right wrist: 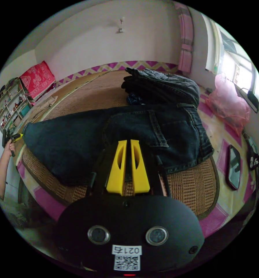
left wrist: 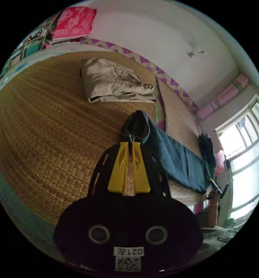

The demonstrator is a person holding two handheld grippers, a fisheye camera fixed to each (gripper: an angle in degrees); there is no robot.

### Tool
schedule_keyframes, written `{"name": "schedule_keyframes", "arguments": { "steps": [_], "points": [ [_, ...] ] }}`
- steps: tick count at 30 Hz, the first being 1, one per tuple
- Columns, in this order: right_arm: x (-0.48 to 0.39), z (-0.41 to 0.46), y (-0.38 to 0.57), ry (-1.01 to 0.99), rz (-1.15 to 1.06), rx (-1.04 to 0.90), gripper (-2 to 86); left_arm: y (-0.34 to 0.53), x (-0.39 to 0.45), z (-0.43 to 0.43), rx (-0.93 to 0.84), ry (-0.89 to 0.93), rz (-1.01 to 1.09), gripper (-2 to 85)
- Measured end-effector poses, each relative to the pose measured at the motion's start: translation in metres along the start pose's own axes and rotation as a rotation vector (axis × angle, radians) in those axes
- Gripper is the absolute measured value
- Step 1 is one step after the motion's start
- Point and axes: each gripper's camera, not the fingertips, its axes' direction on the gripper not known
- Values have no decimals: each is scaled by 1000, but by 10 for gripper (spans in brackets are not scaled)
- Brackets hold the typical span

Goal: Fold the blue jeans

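Note:
The dark blue jeans [right wrist: 77, 139] lie stretched lengthwise along the near edge of a woven mat [right wrist: 190, 185], legs laid one on the other. My right gripper [right wrist: 128, 141] is shut on the fabric near the waist end, by the back pocket [right wrist: 175, 124]. My left gripper [left wrist: 131, 142] is shut on the bunched leg hems [left wrist: 138, 124], lifted a little off the mat. From there the jeans [left wrist: 178, 160] run away to the right gripper [left wrist: 217, 188]. In the right gripper view, the left gripper [right wrist: 16, 137] sits at the far left in a hand [right wrist: 8, 147].
A folded beige garment [left wrist: 118, 82] lies farther back on the mat [left wrist: 48, 124]. A pile of dark jeans [right wrist: 161, 85] sits behind the spread pair. A pink plastic bag [right wrist: 227, 104] and a dark flat object [right wrist: 234, 166] lie on the bed cover by the window side.

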Motion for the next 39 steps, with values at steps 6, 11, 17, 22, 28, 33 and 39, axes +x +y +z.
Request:
{"name": "schedule_keyframes", "arguments": {
  "steps": [6,11,17,22,28,33,39],
  "points": [
    [8,-54,-9,-121,-111,167,42,12,22,-58,235,-91,-2,-8],
    [20,-51,-57,-22,-379,122,98,-3,117,-19,84,42,406,3],
    [30,-3,-109,47,-699,-155,120,-15,212,79,-113,11,777,75],
    [59,17,-147,-139,-715,-376,104,-29,241,143,-269,-45,916,107],
    [67,-15,-147,-174,-811,-362,17,-36,238,172,-390,-24,915,88],
    [85,-65,-131,-197,-759,-197,2,-23,245,162,-318,-45,974,-1],
    [101,-158,-93,-243,-750,-19,-3,10,252,53,11,121,1007,-9]
  ]
}}
